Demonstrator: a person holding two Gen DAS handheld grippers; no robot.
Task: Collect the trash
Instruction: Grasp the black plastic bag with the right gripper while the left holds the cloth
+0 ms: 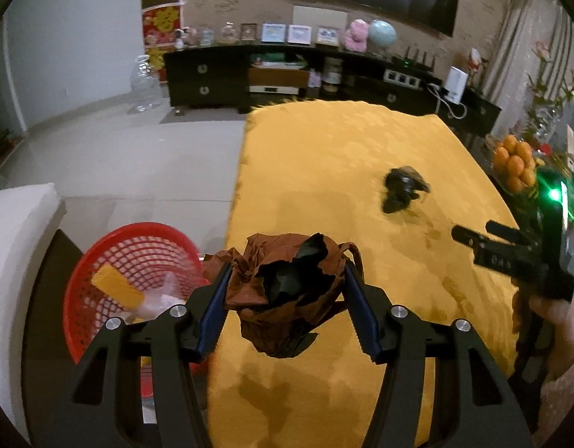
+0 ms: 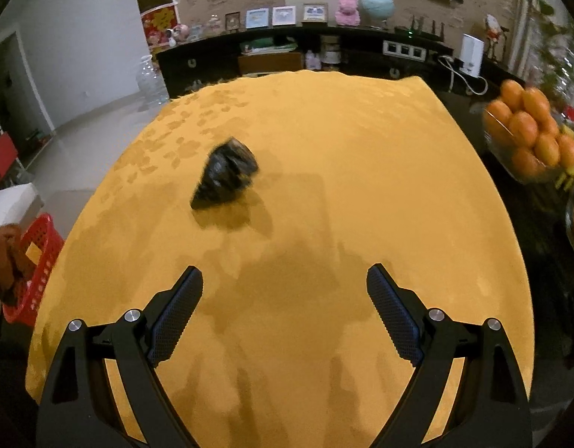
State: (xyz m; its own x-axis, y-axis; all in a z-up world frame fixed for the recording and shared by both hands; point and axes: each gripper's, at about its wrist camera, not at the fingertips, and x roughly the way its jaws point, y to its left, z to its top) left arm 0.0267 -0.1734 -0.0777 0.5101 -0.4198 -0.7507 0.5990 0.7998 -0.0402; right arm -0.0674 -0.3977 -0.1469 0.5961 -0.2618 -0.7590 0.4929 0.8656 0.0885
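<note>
Left wrist view first: we see the left gripper (image 1: 287, 291) with its fingers (image 1: 216, 298) clamped on a crumpled brown paper wad (image 1: 283, 298) that has a black scrap tucked into it. The wad hangs clear above the near left corner of the yellow tabletop (image 1: 343, 149). We judge the step in hand to be the carry to the red basket (image 1: 130, 261), which sits just beside the tabletop's left edge, lower than it, and already holds a yellow piece (image 1: 117, 287) and some clear wrapping. The next move calls for swinging the wad leftward past the tabletop edge until it is over the basket's mouth, then letting the fingers part. Open floor lies beyond the basket; a white cushion-like block (image 1: 21, 246) borders it on the far left.

Right wrist view next: we see the right gripper (image 2: 285, 310) with its fingers (image 2: 178, 310) wide apart and nothing between them, poised over the near part of the tabletop. A black crumpled wad (image 2: 227, 175) lies ahead and to the left, well apart from every edge, with bare cloth all around it. A bowl of oranges (image 2: 529, 138) stands past the right edge, away from the likely reach.
</note>
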